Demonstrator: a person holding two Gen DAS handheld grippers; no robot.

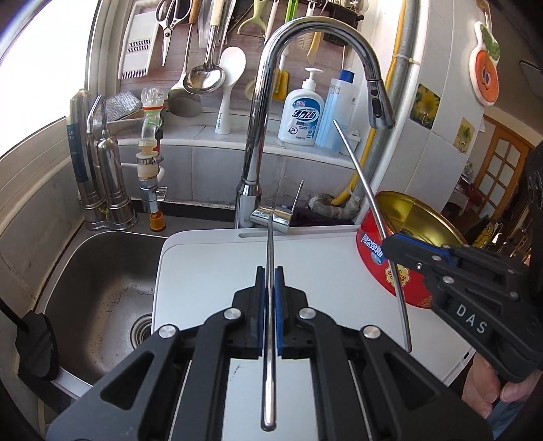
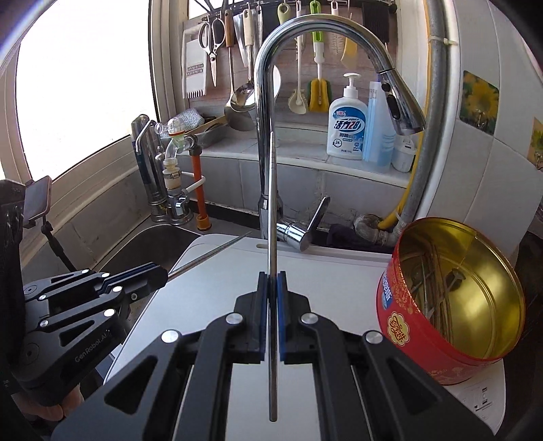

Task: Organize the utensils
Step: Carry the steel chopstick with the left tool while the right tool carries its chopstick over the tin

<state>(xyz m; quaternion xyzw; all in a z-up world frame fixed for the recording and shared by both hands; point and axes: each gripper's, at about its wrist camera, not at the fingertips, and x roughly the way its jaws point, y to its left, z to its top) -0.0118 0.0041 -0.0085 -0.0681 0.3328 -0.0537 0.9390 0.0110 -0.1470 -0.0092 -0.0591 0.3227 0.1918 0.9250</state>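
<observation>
Chopsticks, one per gripper, are held above a white board (image 1: 210, 257) that lies over the right part of a steel sink (image 1: 101, 271). In the left wrist view the left gripper (image 1: 270, 271) has its blue pads (image 1: 260, 298) pressed together on a metal chopstick (image 1: 270, 339), which runs from 6 o'clock, near the camera, up through the jaws toward 12 o'clock, its tip in front of the tap (image 1: 258, 142). At 3 o'clock in that view the right gripper (image 1: 390, 242) comes in from the side, clamped on a second chopstick (image 1: 359, 176) that slants from 12 o'clock, near the soap bottles (image 1: 300, 112), down past the tin (image 1: 407, 285) toward 5 o'clock.

In the right wrist view the right gripper (image 2: 271, 276) is likewise closed on its chopstick (image 2: 272, 322), which stands nearly straight along the frame's centre from 6 to 12 o'clock, overlapping the tap (image 2: 263, 135). The left gripper (image 2: 164, 271) sits at 9 o'clock, a hand (image 2: 51, 412) below it, its chopstick (image 2: 210, 252) pointing toward 2 o'clock over the board (image 2: 322, 281).

A red round tin (image 2: 424, 332) with a gold inside stands at 3 o'clock on the board's right end, open at the top; thin metal pieces lie inside, too reflected to tell apart. Ladles, scissors and brushes hang on a rail (image 2: 305, 6) at 12 o'clock.
</observation>
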